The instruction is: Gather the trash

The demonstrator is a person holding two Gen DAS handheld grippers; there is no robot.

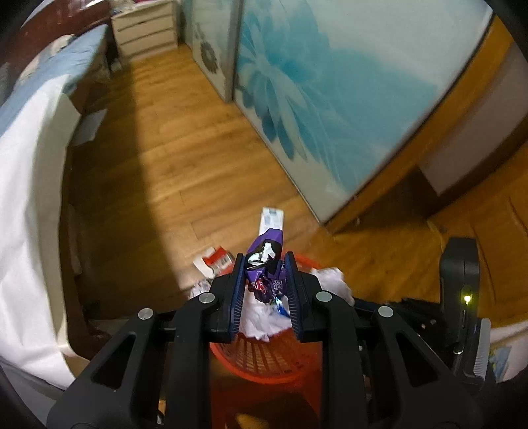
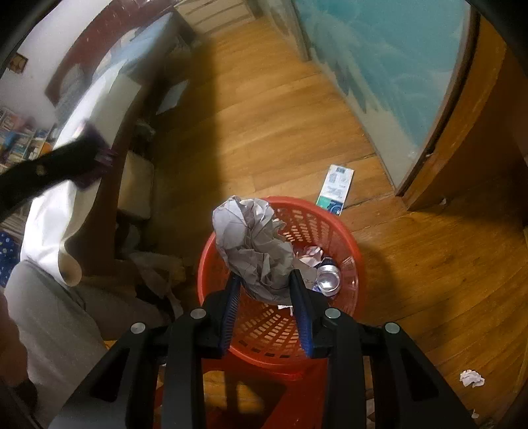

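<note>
Left wrist view: left gripper [image 1: 265, 260] points steeply down, clenched on a crumpled purple wrapper [image 1: 265, 264] with a silvery inside, pinched between the blue pads [image 1: 238, 280] at lower centre of the frame. Directly under it is a red basket [image 1: 264, 359], only partly visible between the fingers, with a white paper wad [image 1: 333, 280] over it. On the wooden floor [image 1: 184, 158] past the basket: a flat white-and-blue carton [image 1: 272, 219] at centre, and a red-and-white packet [image 1: 214, 259] just left of the fingers. White sheet on a bed [image 1: 29, 198] fills the left edge; blue flower-print sliding doors [image 1: 330, 82] upper right; white drawers [image 1: 145, 29] top left. Black device with a small lit lamp [image 1: 462, 290] at right edge.

Right wrist view: right gripper [image 2: 264, 279] also aims down, grasping a big crumpled grey paper ball [image 2: 254, 244] between its pads, lower centre. The ball hangs over the left part of the red basket [image 2: 330, 224] opening. Inside the basket, right of the ball: a crushed can [image 2: 328, 279] and smaller paper scraps [image 2: 312, 254]. The carton [image 2: 336, 189] lies on the floor just beyond the basket rim, upper right of it. A small paper wad [image 2: 472, 378] sits on the floor at lower right, well apart from the basket. The left gripper shows blurred at the left edge with the purple wrapper [image 2: 95, 158].
</note>
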